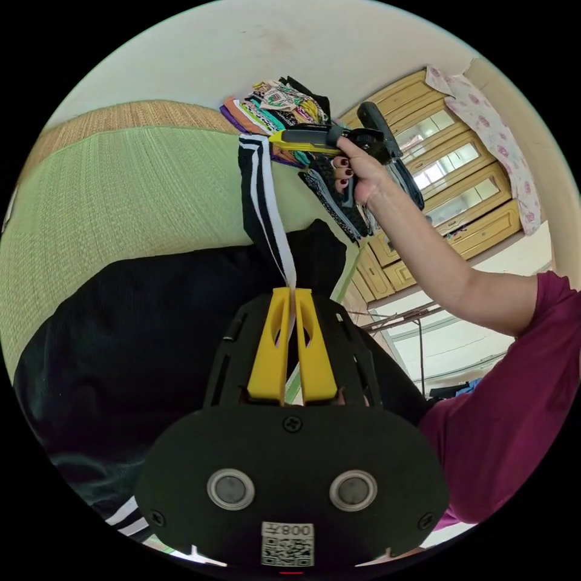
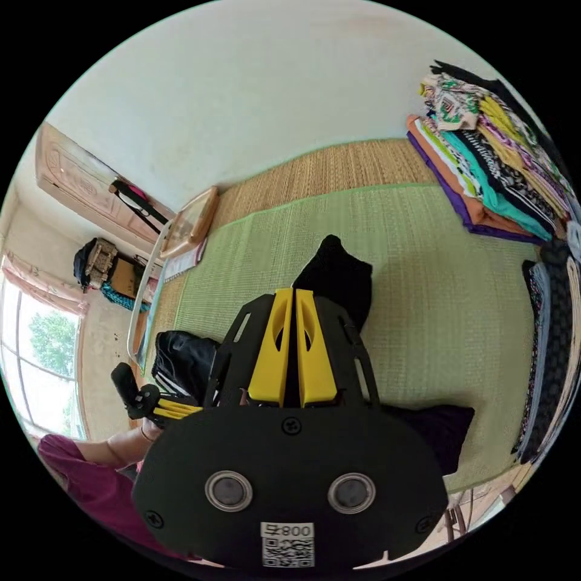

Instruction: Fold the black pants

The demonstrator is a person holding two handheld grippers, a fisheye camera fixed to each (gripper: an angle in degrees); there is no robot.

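The black pants (image 1: 139, 327) with white side stripes lie partly on a green mat (image 1: 121, 193). In the left gripper view my left gripper (image 1: 292, 292) is shut on the striped edge. That strip runs taut up to my right gripper (image 1: 272, 138), held in a hand and shut on its other end. In the right gripper view my right gripper (image 2: 294, 292) is shut, with black cloth (image 2: 336, 275) bunched at its jaw tips. The left gripper (image 2: 193, 410) shows at lower left beside a striped part of the pants (image 2: 181, 360).
A stack of folded colourful clothes (image 2: 484, 175) sits on the mat's far side, with another dark pile (image 2: 554, 339) by it. A wooden cabinet with glass doors (image 1: 448, 169) stands beyond the person's arm (image 1: 423, 242). A window (image 2: 36, 339) is at the left.
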